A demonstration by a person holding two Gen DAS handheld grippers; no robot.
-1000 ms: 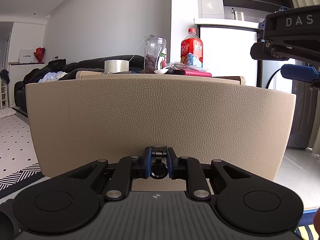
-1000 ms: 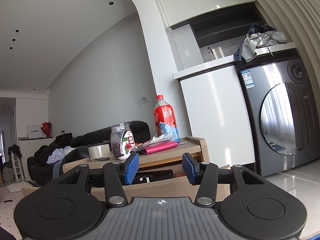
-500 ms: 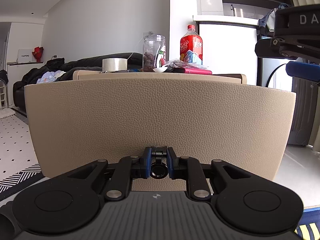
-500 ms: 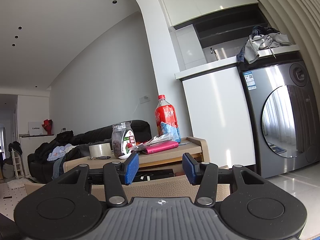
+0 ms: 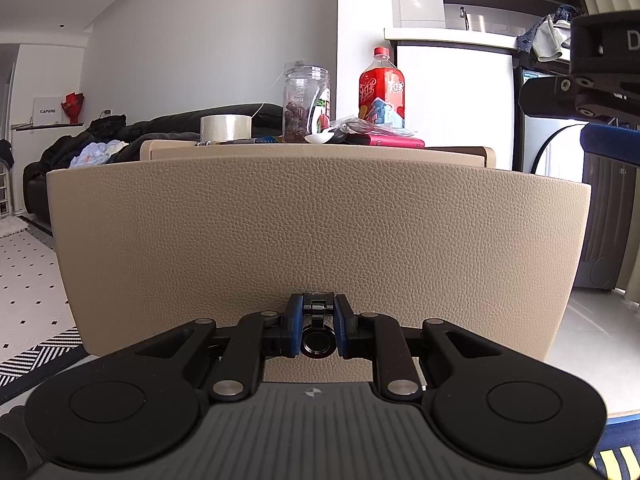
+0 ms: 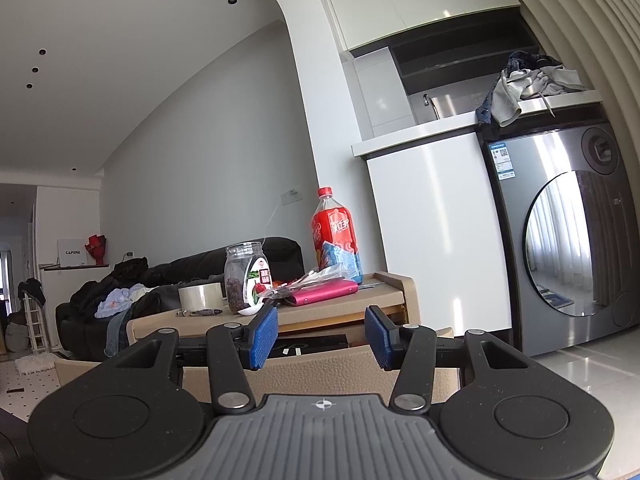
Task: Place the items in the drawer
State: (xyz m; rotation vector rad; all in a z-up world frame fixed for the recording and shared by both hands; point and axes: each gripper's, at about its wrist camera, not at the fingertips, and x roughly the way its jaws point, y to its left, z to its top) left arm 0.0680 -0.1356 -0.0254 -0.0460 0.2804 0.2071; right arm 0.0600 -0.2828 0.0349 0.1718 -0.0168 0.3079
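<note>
Drawer: the beige, leather-textured drawer front [image 5: 320, 232] is filling the left wrist view from 9 to 3 o'clock; in the right wrist view it is standing forward of the cabinet, with a dark gap [image 6: 308, 346] showing behind it, so it is reading as pulled open.
Handle: the small black ring pull [image 5: 317, 338] is sitting at 6 o'clock on the drawer front.
Left tongs: the left tongs [image 5: 317, 330] are clamping closed on that ring pull, blue pads on either side of it.
Right tongs: the right tongs [image 6: 321, 338] are hanging spread apart and empty above the drawer's top edge.
Items: the clear roll of tape [image 6: 201, 296], the clear plastic jar with dark contents [image 6: 245, 276], the red soft-drink bottle [image 6: 334, 240] and the flat magenta case [image 6: 324, 292] are all sitting on the beige counter [image 6: 384, 292] at 12 o'clock.
Progress: the opening step is looking done or nearly so; I judge that nothing is being carried, so every item is waiting to be moved in. What is lying inside the drawer is too dark to tell.
</note>
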